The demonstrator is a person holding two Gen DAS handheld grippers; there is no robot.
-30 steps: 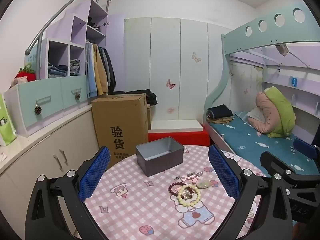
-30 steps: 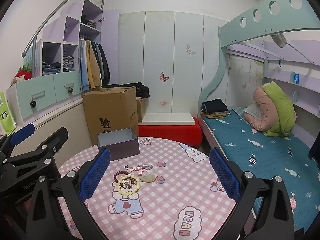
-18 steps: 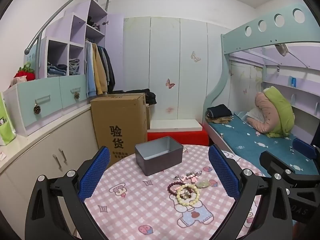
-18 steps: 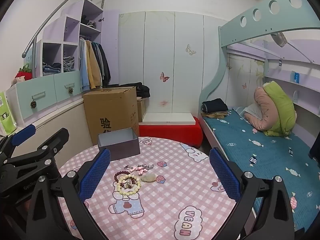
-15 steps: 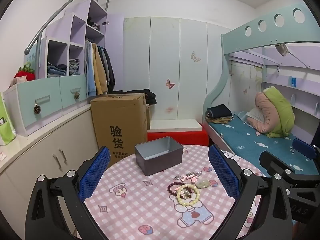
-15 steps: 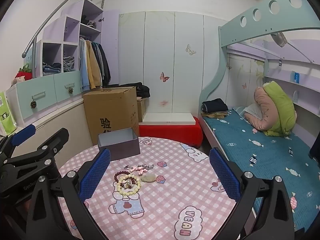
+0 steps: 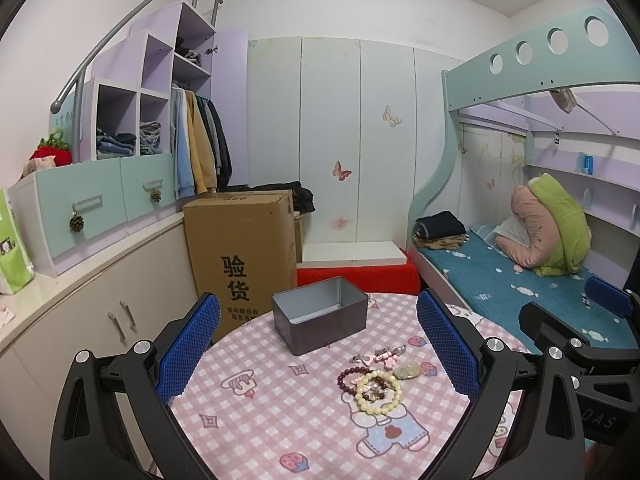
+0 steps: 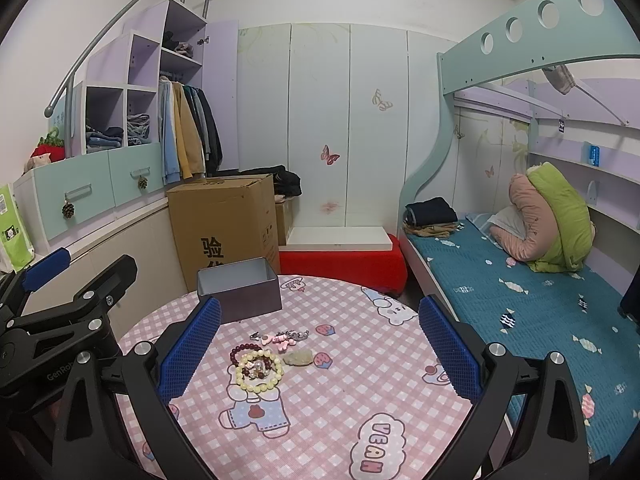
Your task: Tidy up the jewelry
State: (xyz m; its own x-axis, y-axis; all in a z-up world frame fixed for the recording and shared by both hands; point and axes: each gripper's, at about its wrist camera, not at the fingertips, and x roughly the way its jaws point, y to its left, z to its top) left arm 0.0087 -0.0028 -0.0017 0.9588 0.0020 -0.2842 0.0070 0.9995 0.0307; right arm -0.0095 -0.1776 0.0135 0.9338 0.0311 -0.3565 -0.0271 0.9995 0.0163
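Observation:
A small heap of jewelry lies on the round pink checked table [image 7: 256,408]: a cream bead bracelet [image 7: 378,391] [image 8: 258,366], a dark red bead bracelet [image 7: 349,375] [image 8: 239,349], a pale green stone [image 7: 408,371] [image 8: 298,357] and a pink charm chain [image 7: 379,354] [image 8: 280,337]. Behind them stands an open grey tin box [image 7: 320,319] [image 8: 239,289], empty as far as I see. My left gripper [image 7: 318,346] hovers open over the table's near side. My right gripper [image 8: 319,350] is open too, the jewelry between its blue pads and ahead of them.
A tall cardboard box [image 7: 242,256] stands on the floor behind the table. A bunk bed [image 8: 520,288] with a teal cover runs along the right. White cabinets [image 7: 92,320] line the left wall. A red platform [image 8: 344,266] sits beyond the table.
Both views have barely shifted; the jewelry and the tin box lie where they were, and both grippers stay open.

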